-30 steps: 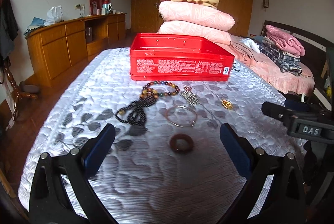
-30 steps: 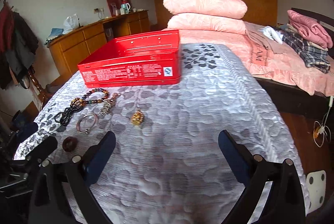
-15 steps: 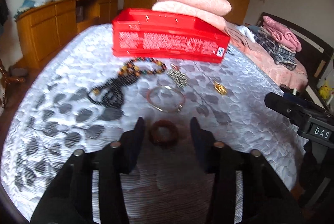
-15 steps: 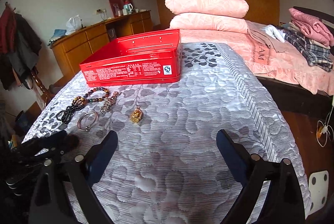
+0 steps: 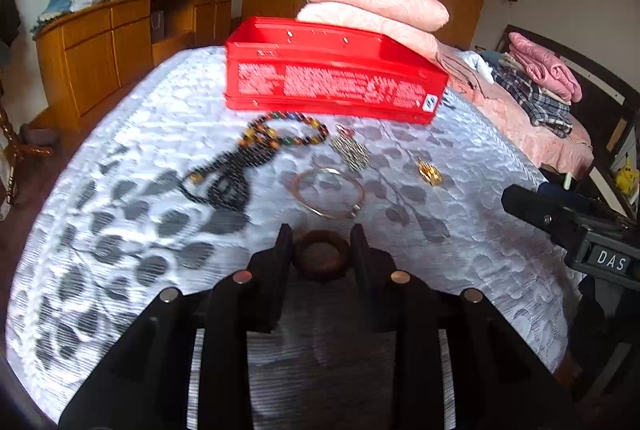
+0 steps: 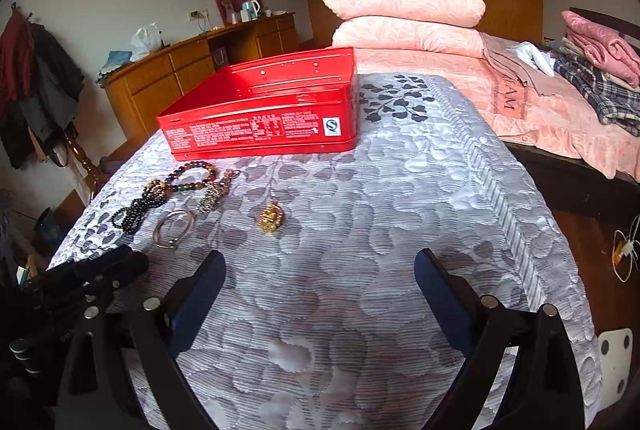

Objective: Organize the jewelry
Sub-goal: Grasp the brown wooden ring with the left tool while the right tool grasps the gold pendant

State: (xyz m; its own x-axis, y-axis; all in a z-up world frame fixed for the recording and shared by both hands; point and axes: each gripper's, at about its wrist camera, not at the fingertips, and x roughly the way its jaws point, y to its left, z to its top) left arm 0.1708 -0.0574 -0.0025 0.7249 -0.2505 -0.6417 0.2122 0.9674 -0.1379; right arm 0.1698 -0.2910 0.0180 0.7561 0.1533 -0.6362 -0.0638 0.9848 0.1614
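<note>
- On the quilted bedcover (image 5: 460, 250), near edge: left gripper (image 5: 320, 250) closing around the brown ring (image 5: 320, 254).
- Beyond it: metal bangle (image 5: 328, 191), black beads (image 5: 228, 177), then red tin (image 5: 332, 85).
- Right gripper (image 6: 320, 294) spread wide, empty.

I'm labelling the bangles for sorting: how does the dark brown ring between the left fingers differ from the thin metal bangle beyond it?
The dark brown wooden-looking ring is thick, small and opaque brown; the thin rose-gold metal bangle is slim, wider and shiny. The ring sits between the closing left gripper; the bangle lies free on the grey leaf-patterned quilt. Both are closed round hoops lying flat.
</note>
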